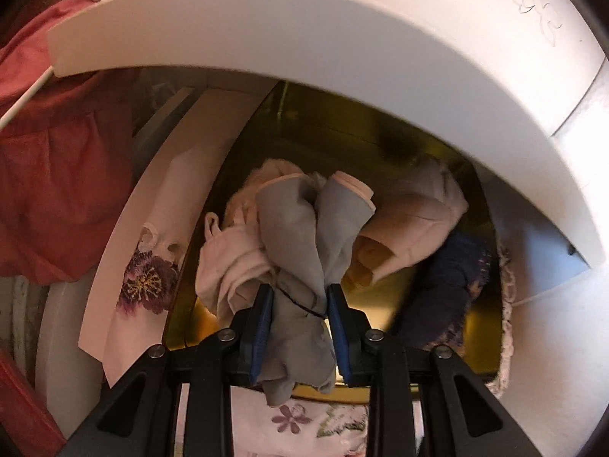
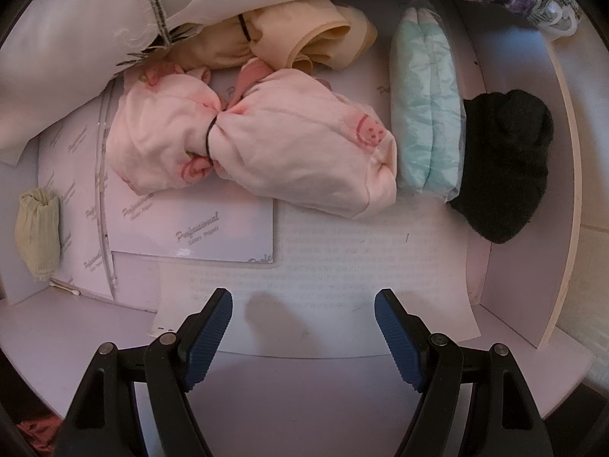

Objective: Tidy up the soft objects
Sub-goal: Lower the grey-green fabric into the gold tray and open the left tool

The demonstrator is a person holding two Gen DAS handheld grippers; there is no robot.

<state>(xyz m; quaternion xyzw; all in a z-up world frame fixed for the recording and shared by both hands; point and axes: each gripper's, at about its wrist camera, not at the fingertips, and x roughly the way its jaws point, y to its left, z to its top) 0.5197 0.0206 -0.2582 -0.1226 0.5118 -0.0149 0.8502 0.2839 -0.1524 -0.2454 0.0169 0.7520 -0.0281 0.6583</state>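
Left wrist view: the left gripper (image 1: 300, 304) points down into a gold-lined compartment (image 1: 304, 125) beneath a white shelf edge (image 1: 266, 49).
Left fingers: the blue fingers (image 1: 262, 323) are clenched on a grey garment (image 1: 304, 236) tied with a thin black band; its two ends fan out above the fingers.
Compartment contents: a pale pink bundle (image 1: 232, 262) lies at the left wall, a beige-pink bundle (image 1: 415, 221) toward the right, and a dark blue cloth (image 1: 445, 285) at the right wall.
Surroundings: a floral cloth (image 1: 148, 278) hangs over the left rim; red fabric (image 1: 57, 175) lies far left.

Right wrist view: the right gripper (image 2: 303, 304) hangs over a white paper-lined drawer (image 2: 342, 266).
Right fingers: released, spread wide with nothing between them.
Drawer contents: a pink bundle (image 2: 266, 144) tied with a black band sits mid-drawer, a yellow bundle (image 2: 304, 42) behind it touching, a mint packet (image 2: 426, 114) just beside on the right, a black sock (image 2: 502, 160) touching the packet near the right wall, and a pale green sock (image 2: 38, 228) at the left wall.
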